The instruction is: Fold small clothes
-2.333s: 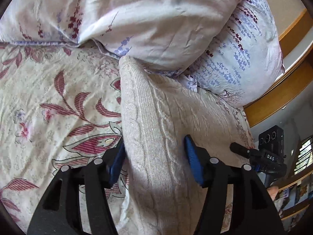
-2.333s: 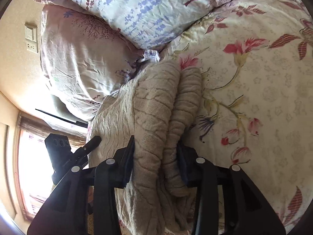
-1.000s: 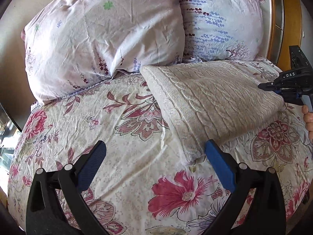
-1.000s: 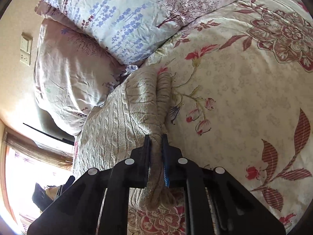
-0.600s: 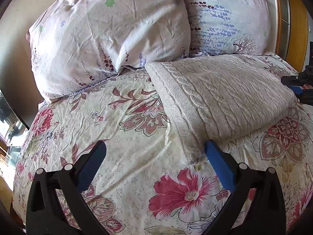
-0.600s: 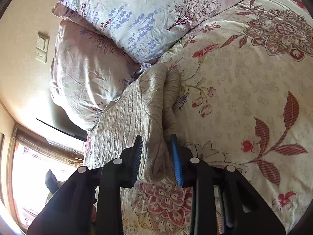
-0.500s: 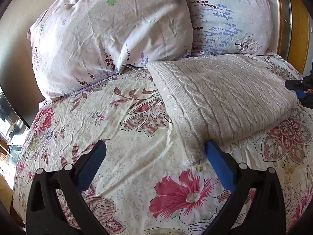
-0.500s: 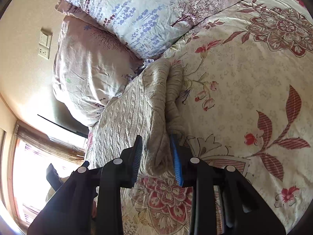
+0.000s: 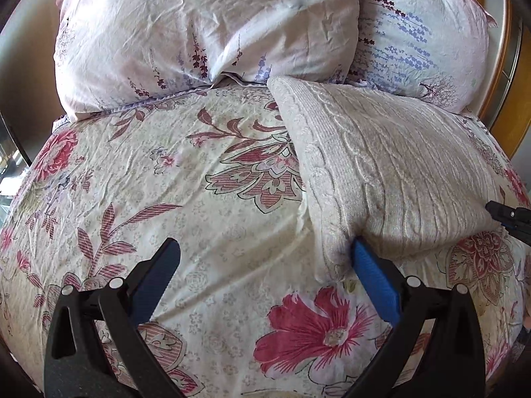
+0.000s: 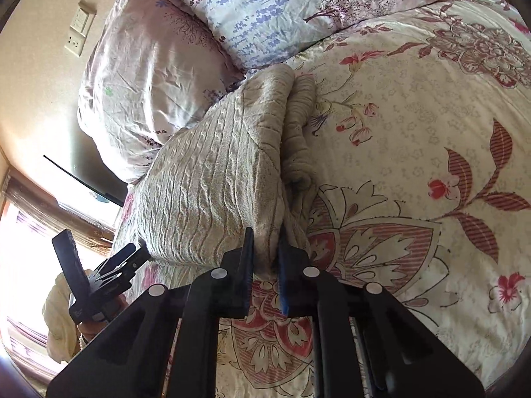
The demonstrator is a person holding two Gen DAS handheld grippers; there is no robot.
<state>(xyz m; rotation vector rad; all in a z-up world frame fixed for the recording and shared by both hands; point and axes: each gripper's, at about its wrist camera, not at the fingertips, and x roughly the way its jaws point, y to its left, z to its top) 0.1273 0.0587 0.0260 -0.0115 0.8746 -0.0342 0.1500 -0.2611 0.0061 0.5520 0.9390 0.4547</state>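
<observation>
Folded sweater [image 10: 212, 179] on bed [image 10: 415, 116]. Right gripper [image 10: 265, 255] jaws closing on its corner; left gripper [image 9: 262, 262] jaws spread. Uneven pulling may undo the fold.

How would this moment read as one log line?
sweater: folded on bed | left gripper: open beside corner | right gripper: closing on edge

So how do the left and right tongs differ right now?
The left tongs gape wide, one pad beside the sweater corner, gripping nothing. The right tongs are closing, pinching the sweater's folded edge. Both have blue pads and point down at the bed.
</observation>
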